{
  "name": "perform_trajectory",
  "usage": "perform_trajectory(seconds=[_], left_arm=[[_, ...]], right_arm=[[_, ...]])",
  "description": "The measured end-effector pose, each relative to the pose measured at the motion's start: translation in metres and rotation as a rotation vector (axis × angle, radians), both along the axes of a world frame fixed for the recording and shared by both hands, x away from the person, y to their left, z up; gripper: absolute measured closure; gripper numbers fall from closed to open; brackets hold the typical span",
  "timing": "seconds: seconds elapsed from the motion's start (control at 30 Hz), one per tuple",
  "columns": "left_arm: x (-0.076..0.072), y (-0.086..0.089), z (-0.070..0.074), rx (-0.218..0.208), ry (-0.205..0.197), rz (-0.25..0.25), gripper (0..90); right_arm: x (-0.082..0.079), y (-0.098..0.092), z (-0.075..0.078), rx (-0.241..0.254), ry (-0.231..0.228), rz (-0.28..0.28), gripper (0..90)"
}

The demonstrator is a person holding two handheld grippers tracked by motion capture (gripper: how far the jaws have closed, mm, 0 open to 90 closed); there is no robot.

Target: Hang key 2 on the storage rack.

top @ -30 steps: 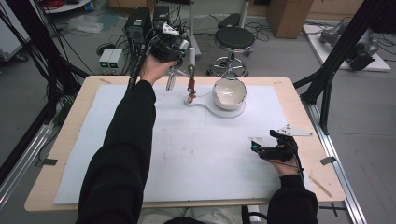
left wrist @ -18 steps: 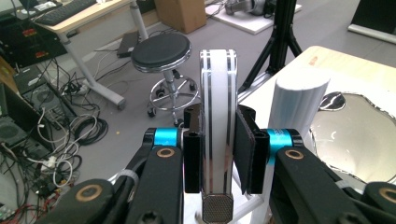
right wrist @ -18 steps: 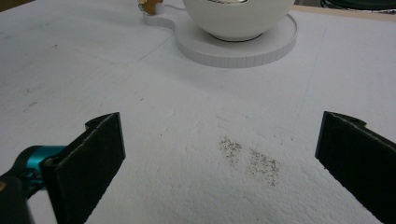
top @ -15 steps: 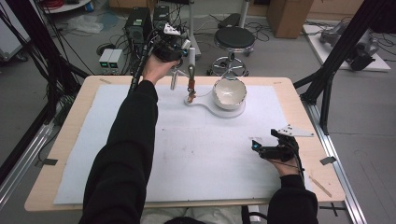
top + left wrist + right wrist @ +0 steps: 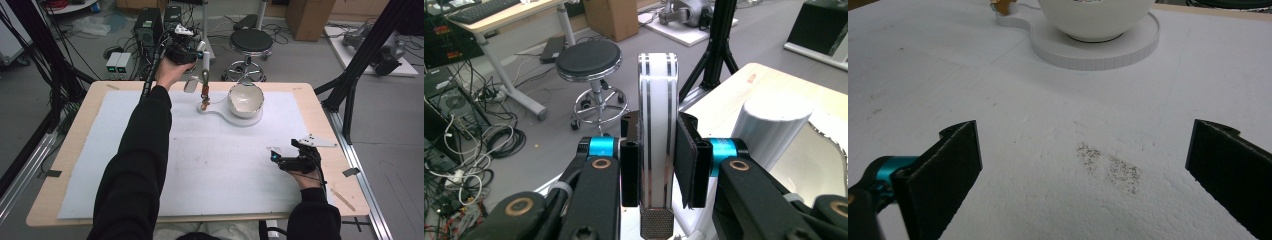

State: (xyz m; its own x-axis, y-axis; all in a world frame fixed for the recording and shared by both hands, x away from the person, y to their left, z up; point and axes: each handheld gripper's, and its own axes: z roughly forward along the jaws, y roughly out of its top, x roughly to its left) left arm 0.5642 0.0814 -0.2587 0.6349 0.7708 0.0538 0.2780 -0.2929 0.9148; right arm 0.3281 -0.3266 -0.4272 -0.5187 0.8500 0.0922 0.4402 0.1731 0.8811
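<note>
The person is carrying a utensil (image 5: 657, 100) toward the bowl (image 5: 245, 99), so the step in hand looks like the transport, with the pick-up already done. The left gripper (image 5: 182, 47) is hovering above the far edge of the table, left of the bowl, and in the left gripper view its jaws are clamping flat on the utensil's white, silver-striped handle. In the high view the utensil's lower end (image 5: 190, 85) is hanging below the hand; it may be a spoon's scoop, but it is too small to tell. Just to its right a white post (image 5: 202, 55) is standing by the narrow end of the white base (image 5: 220, 111) that is carrying the bowl. The next move is probably calling for a shift to the right past that post without knocking it, then a lowering of the hanging end into the bowl. The right gripper (image 5: 275, 156) is resting on the white sheet (image 5: 210, 165) at the near right, well apart from the bowl, its jaws standing wide apart on nothing. Against the frame a second ago, the left hand is sitting slightly farther and more to the right, and the hanging end is lying closer to the post, while the right gripper and the bowl are staying where they were.
</note>
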Motion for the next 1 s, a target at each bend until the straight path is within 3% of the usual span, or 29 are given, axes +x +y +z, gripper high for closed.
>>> perform_trajectory(seconds=[0.07, 0.3, 0.37, 0.4, 0.47, 0.53, 0.57, 0.6, 0.63, 0.67, 0.73, 0.8, 0.93, 1.0], left_arm=[[0.000, 0.001, -0.003, -0.033, 0.020, -0.002, 74.5], [0.002, 0.009, -0.013, -0.066, 0.082, 0.008, 73.3], [0.001, 0.010, -0.014, -0.017, 0.097, 0.041, 59.7], [0.001, 0.011, -0.014, 0.010, 0.095, 0.049, 58.4], [0.001, 0.017, -0.015, -0.023, 0.121, 0.062, 54.8], [0.001, 0.022, -0.016, -0.036, 0.143, 0.075, 43.5], [0.002, 0.024, -0.017, -0.029, 0.178, 0.093, 36.1], [0.003, 0.027, -0.018, -0.025, 0.225, 0.099, 22.8], [0.004, 0.030, -0.020, -0.018, 0.274, 0.082, 12.7], [0.005, 0.032, -0.023, -0.007, 0.299, 0.068, 7.7], [0.002, 0.038, -0.026, 0.026, 0.287, 0.077, 1.7], [-0.001, 0.045, -0.029, 0.008, 0.276, 0.066, 1.7], [-0.007, 0.058, -0.031, 0.003, 0.301, 0.060, 1.7], [-0.011, 0.063, -0.031, 0.009, 0.292, 0.062, 1.7]], right_arm=[[0.000, 0.000, 0.000, -0.002, -0.001, 0.002, 0.5], [0.000, 0.000, 0.000, 0.004, 0.002, -0.001, 0.5], [0.000, 0.000, 0.000, 0.002, 0.001, 0.001, 0.5], [0.000, 0.000, 0.000, 0.002, 0.004, 0.001, 0.5], [0.000, 0.000, 0.000, 0.001, -0.001, 0.003, 0.5], [0.000, 0.000, 0.001, 0.005, -0.001, -0.004, 0.5], [0.000, -0.001, 0.001, 0.007, -0.002, -0.006, 0.5], [0.000, -0.001, 0.001, 0.010, -0.003, -0.007, 0.5], [0.000, -0.001, 0.001, 0.011, 0.000, -0.008, 0.5], [0.000, -0.001, 0.001, 0.013, 0.000, -0.008, 0.5], [0.000, 0.000, 0.000, 0.008, 0.003, -0.005, 0.5], [0.001, 0.000, 0.000, 0.006, 0.003, -0.002, 0.5], [0.001, 0.000, 0.000, 0.009, 0.006, -0.004, 0.5], [0.001, 0.000, 0.000, 0.006, 0.003, -0.005, 0.5]])
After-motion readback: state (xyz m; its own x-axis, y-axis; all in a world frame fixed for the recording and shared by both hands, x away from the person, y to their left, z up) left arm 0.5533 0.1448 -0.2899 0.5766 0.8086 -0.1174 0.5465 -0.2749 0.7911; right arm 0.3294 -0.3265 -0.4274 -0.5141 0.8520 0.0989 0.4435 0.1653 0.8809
